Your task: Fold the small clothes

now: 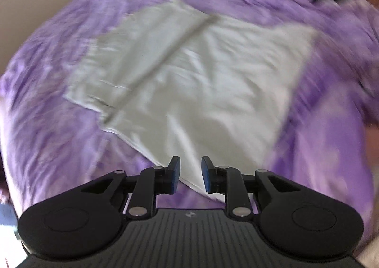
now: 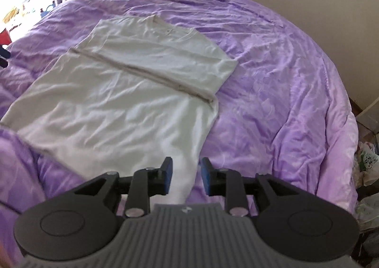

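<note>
white T-shirt [image 2: 123, 92] lying partly folded on the purple bed cover [image 2: 272, 78] | left claw [image 1: 190, 174] spread, holding nothing | right claw [image 2: 184, 174] spread, shirt corner between its pads, seemingly unpinched | risk: corner snagging, dragging fold undone

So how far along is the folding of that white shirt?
One fold looks done: the shirt lies on the purple bedspread with its hem edge laid across its middle. The left gripper is open and empty; the right gripper is open around a corner, not pinching. Further folds are probably left.
</note>
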Available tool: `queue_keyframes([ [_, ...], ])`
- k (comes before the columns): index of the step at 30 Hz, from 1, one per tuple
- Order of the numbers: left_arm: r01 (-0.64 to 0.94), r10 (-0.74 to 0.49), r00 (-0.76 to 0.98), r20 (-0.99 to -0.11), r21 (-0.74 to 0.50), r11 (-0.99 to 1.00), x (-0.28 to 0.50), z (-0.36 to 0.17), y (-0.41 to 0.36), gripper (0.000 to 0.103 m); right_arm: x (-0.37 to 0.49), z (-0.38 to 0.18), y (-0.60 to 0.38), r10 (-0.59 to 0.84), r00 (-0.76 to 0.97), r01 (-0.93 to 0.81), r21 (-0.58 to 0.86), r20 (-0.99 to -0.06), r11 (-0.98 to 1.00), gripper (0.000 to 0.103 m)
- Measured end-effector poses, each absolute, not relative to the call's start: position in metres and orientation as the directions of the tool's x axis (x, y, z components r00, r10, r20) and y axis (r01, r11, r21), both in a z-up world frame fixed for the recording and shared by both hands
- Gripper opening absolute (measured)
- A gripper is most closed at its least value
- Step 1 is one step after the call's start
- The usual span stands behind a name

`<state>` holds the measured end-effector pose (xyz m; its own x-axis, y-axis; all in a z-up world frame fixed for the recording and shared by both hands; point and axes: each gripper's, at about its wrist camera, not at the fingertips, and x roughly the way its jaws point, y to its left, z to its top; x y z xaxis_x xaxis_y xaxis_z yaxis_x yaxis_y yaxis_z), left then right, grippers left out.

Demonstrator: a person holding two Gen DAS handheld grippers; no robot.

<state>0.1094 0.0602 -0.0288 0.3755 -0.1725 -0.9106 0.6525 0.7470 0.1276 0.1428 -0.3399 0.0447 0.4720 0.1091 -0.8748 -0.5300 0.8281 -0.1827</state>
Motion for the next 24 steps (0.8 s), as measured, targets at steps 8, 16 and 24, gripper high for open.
queue_keyframes([
  [8, 0.825, -0.066, 0.326, -0.943, 0.25, 0.507, 0.061, -0.084, 0.033, 0.044, 0.112, 0.003, -0.33, 0.12, 0.401, -0.594, -0.157, -0.908, 0.789, 0.028],
  [16, 0.875, -0.01, 0.447, -0.895, 0.435, 0.211, 0.026, -0.128, 0.024, 0.044, 0.115, -0.016, -0.325, 0.135, 0.375, -0.589, -0.123, -0.917, 0.798, 0.035],
  [24, 0.801, -0.091, 0.596, -0.798, 0.599, -0.001, 0.005, -0.153, 0.009, 0.051, 0.127, -0.029, -0.327, 0.121, 0.342, -0.593, -0.114, -0.932, 0.797, 0.038],
])
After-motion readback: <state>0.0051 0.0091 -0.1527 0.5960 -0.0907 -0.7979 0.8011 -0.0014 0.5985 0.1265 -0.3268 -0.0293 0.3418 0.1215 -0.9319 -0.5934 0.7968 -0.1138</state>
